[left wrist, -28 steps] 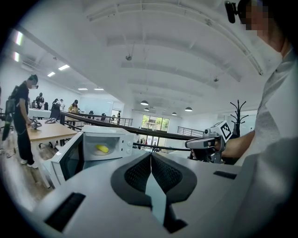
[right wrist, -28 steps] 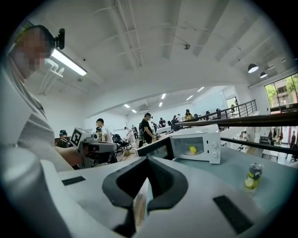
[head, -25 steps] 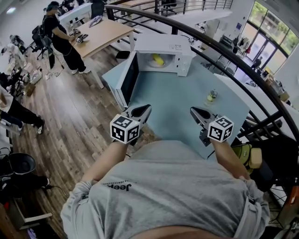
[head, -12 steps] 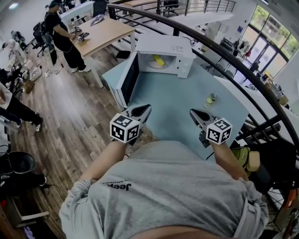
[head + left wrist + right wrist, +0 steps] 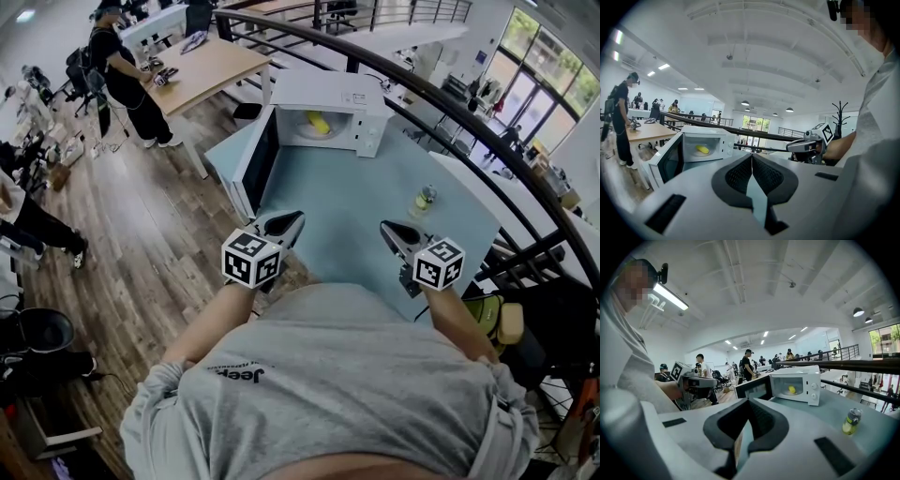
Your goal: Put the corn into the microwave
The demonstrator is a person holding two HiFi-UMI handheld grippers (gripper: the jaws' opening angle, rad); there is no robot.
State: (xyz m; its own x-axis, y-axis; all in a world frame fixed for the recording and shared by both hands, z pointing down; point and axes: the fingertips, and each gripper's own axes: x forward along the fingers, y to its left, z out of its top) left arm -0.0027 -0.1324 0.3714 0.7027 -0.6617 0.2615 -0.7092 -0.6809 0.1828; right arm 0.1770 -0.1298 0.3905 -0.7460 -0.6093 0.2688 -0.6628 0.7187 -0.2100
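The yellow corn lies inside the white microwave, whose door hangs wide open to the left. The left gripper view shows the corn in the microwave; the right gripper view shows the corn too. My left gripper is shut and holds nothing, near the table's front edge. My right gripper is also shut with nothing in it, beside it on the right. Both are well short of the microwave.
A small bottle with yellow liquid stands on the light blue table at the right. A dark railing curves behind the table. A person stands by a wooden desk at the far left.
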